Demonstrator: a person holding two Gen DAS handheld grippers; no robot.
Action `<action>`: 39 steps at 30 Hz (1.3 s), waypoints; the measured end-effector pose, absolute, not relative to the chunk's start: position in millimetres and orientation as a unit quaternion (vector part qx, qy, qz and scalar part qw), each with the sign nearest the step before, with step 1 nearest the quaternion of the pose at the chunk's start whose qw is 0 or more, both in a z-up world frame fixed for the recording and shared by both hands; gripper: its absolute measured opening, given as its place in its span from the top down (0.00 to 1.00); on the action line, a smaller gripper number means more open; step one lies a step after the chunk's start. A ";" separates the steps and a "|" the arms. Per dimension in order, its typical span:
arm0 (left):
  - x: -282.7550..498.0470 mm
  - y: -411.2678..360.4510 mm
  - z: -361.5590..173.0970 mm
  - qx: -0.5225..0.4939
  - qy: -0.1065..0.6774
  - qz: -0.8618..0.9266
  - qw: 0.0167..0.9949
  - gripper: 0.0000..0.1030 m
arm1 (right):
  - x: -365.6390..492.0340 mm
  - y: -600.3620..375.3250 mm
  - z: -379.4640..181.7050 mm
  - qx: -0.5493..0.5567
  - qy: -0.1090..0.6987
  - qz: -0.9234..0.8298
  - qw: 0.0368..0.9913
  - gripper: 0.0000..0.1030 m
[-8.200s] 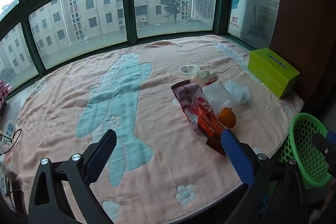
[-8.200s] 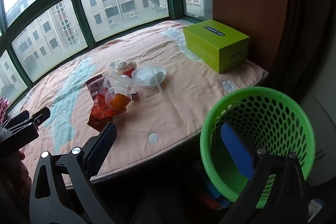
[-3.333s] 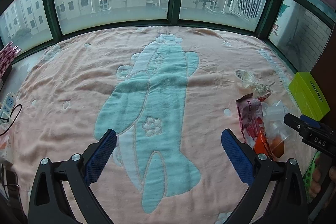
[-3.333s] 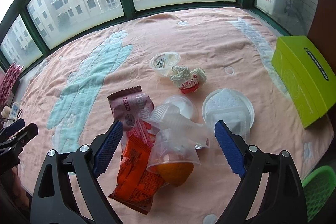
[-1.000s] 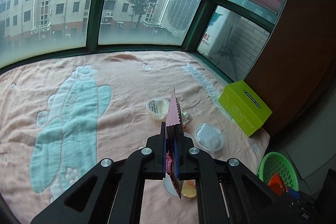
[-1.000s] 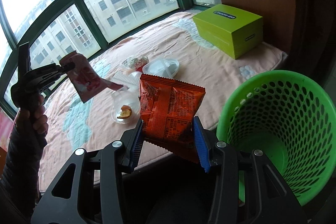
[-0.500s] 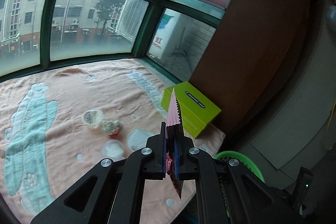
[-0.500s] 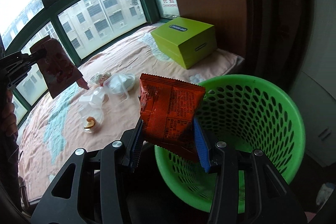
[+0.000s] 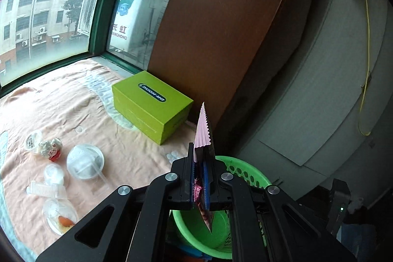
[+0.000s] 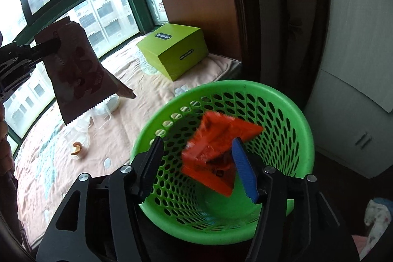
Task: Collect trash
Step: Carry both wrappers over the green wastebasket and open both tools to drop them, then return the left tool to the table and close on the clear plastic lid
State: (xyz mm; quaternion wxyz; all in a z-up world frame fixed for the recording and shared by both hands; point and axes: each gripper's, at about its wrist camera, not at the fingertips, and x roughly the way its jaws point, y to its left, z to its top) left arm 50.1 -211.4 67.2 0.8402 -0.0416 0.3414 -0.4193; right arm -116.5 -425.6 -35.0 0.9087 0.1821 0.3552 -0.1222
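Judging by how things lie, the step in hand is dropping two wrappers into the green basket [image 10: 289,104]. The right tool [image 10: 196,163] hangs directly over the basket's mouth with its jaws opening; the orange wrapper [image 10: 216,151] is blurred between them, beside the blue pad, and looks to be falling free into the basket below. The left tool [image 9: 200,178] is clamped tight on the pink wrapper [image 9: 203,131], which stands edge-on above its fingers and hangs below them, with the basket just beneath and ahead. Its next move calls for centring over the basket and opening. Farther off to the tool's left, clear cups [image 9: 84,161] and a foil ball [image 9: 50,147] wait on the blanket [image 9: 61,104], with a green box [image 9: 152,104] beyond.
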 end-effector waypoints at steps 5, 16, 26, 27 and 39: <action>44.0 -239.4 58.7 -0.028 0.353 -0.439 0.826 0.94 | -125.4 -439.4 -35.9 0.197 0.348 -0.134 0.907 0.39; 32.5 -278.5 23.4 0.003 0.389 -0.453 0.802 0.83 | -136.4 -454.1 -34.9 0.207 0.335 -0.147 0.907 0.39; 28.0 -273.1 9.3 0.014 0.395 -0.423 0.816 0.46 | -133.5 -447.1 -31.5 0.206 0.336 -0.136 0.909 0.38; 29.8 -268.0 10.1 0.011 0.396 -0.417 0.818 0.45 | -132.3 -445.5 -30.8 0.206 0.335 -0.132 0.910 0.38; 73.0 -171.8 7.6 -0.011 0.399 -0.287 0.871 0.24 | -105.2 -406.9 -19.7 0.183 0.333 -0.085 0.921 0.29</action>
